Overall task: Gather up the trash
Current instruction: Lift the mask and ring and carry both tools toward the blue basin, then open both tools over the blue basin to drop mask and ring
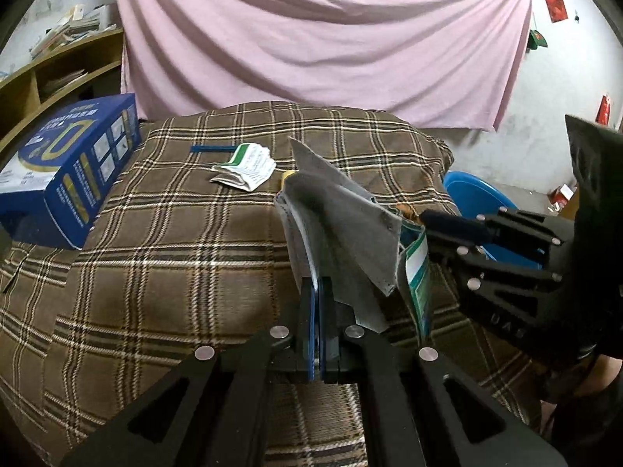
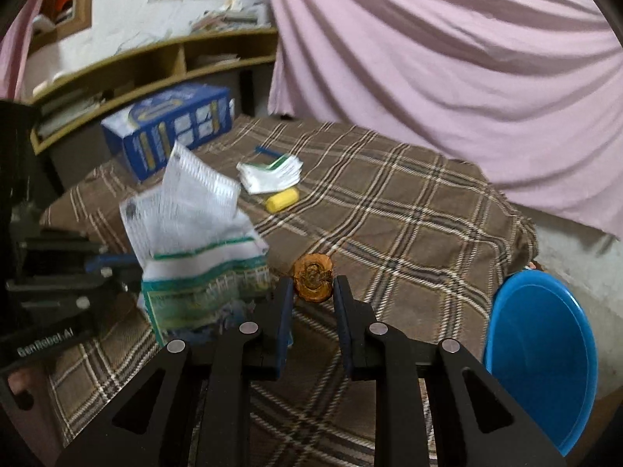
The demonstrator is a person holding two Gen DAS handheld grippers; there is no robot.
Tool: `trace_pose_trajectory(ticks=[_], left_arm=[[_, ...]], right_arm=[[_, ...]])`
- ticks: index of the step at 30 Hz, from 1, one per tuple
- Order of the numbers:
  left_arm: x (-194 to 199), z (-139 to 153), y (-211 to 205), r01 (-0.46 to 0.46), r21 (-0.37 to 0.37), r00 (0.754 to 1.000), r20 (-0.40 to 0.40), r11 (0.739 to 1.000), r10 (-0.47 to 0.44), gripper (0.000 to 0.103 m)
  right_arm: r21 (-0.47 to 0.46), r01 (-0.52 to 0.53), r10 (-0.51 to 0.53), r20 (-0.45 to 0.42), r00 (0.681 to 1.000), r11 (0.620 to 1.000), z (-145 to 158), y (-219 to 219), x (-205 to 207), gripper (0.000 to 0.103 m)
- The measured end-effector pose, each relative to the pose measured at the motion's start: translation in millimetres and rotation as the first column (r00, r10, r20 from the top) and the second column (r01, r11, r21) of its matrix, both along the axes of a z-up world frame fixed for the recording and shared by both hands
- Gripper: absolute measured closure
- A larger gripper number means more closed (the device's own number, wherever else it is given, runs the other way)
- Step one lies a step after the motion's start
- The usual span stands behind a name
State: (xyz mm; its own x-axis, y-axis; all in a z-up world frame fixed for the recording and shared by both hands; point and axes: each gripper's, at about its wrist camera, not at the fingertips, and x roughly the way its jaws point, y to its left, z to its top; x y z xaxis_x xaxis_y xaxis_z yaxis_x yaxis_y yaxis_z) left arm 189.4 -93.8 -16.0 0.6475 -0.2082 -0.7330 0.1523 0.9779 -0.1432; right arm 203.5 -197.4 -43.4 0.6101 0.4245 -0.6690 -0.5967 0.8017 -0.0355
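My left gripper [image 1: 316, 286] is shut on a crumpled empty packet [image 1: 342, 225], grey on one side and white with green print on the other, held above the plaid cloth. In the right wrist view that packet [image 2: 194, 233] hangs at the left from the left gripper [image 2: 113, 268]. My right gripper [image 2: 312, 284] is shut on a small round brown-orange scrap [image 2: 312, 277]. In the left wrist view the right gripper [image 1: 428, 229] reaches in from the right, close beside the packet. On the cloth lie a folded white-and-green wrapper [image 2: 270, 173], a yellow lump [image 2: 282, 199] and a blue strip [image 2: 268, 151].
A blue plastic basin [image 2: 541, 354] stands low beside the table's right edge, also seen as the basin [image 1: 475, 194]. A blue carton [image 1: 70, 171] sits at the table's far left. Wooden shelves [image 2: 155, 58] and a pink hanging sheet [image 1: 311, 39] are behind the plaid-covered table [image 1: 175, 253].
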Motion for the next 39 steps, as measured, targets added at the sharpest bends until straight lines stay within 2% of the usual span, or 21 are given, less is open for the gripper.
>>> trace_pose_trajectory(ticks=[3,7,12,22,29,34,39], left_arm=[[-3,0,4,-0.01,-0.003,1.0,-0.006,1.0,0.01,0.103],[-5,1,8,-0.037,0.007,0.999,-0.006,0.999,0.037,0.103],[-7,-1,12,-0.047,0.01,0.999,-0.008,0.999,0.047,0.103],[-14,0,35,-0.115,-0.021,0.993,0.02,0.993,0.116,0.103],[-22,15,63,-0.206,-0.001,0.973,0.103,0.979,0.205,0.103],[-29,29,70,-0.217,0.016,0.963,0.169,0.976,0.211,0.103],[-33,44,60,-0.19,-0.018,0.95,0.249,0.982,0.189,0.103]], right_arm=[[0.0,0.013,-0.013,0.018,1.0,1.0,2,-1,-2,0.084],[0.076,0.025,-0.027,0.021,0.999,0.997,17,-6,-7,0.084],[0.083,-0.026,0.028,-0.016,0.999,0.996,18,15,-15,0.084],[-0.01,-0.092,0.09,-0.15,0.985,0.996,-15,50,-9,0.084],[-0.03,-0.092,0.086,-0.154,0.984,0.995,-17,52,-10,0.084],[-0.007,-0.073,0.072,-0.116,0.991,0.997,-11,46,-15,0.084],[0.12,-0.022,0.019,0.026,0.999,0.993,14,22,-28,0.084]])
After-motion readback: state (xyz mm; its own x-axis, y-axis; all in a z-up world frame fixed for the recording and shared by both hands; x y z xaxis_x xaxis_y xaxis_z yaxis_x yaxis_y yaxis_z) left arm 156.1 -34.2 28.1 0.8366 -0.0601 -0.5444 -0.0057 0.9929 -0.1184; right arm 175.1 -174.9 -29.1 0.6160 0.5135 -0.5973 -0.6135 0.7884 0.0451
